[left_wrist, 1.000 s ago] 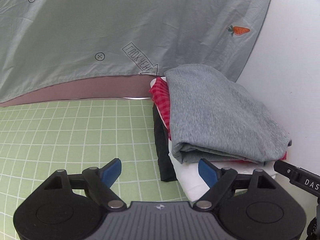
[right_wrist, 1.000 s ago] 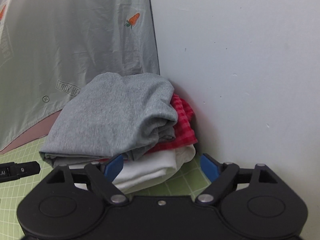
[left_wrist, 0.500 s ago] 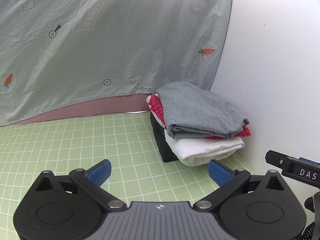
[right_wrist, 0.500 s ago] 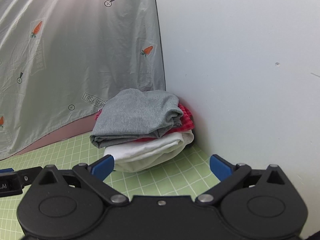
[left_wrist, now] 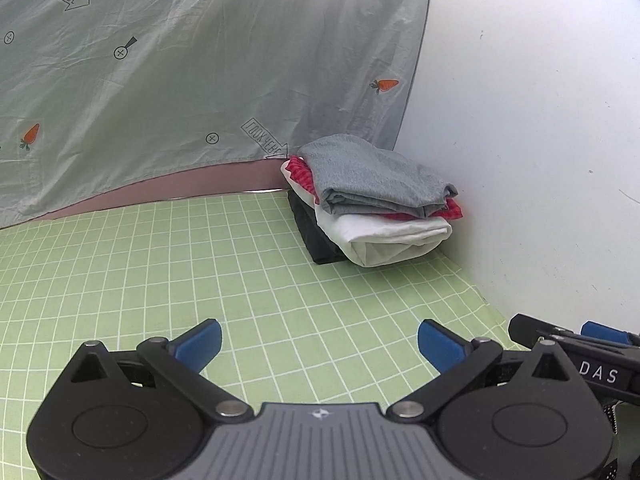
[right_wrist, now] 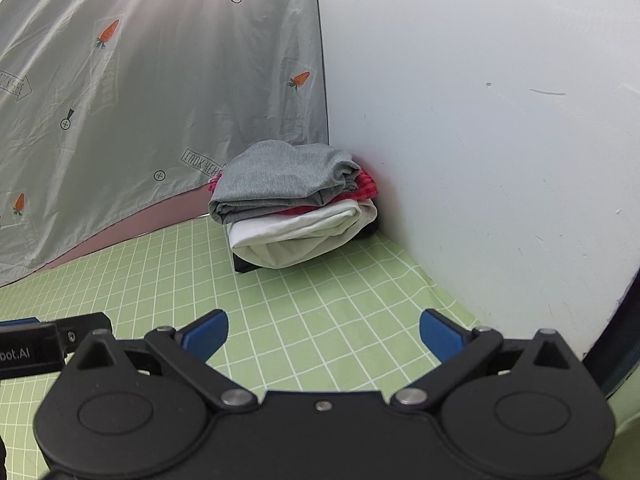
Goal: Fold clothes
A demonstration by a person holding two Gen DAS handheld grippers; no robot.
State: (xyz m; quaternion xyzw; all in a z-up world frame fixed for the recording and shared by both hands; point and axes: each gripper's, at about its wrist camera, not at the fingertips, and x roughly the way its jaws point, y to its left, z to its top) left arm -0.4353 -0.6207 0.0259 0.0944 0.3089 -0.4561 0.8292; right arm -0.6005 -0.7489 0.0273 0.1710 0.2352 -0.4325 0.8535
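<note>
Both jaws released, empty: left gripper (left_wrist: pixel 318 340), right gripper (right_wrist: pixel 324 330) at lower frame. Folded stack (left_wrist: pixel 372 200) sits centre-right in the corner; any withdrawal should avoid nudging it.

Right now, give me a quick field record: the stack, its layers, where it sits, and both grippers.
stack: four folded garments, in the corner against the white wall and the printed grey sheet
top layer: grey garment
second layer: red checked garment
third layer: white garment
bottom layer: black garment
surface: green grid cloth
left gripper: open, holding nothing, short of the stack
right gripper: open, holding nothing, short of the stack
</note>
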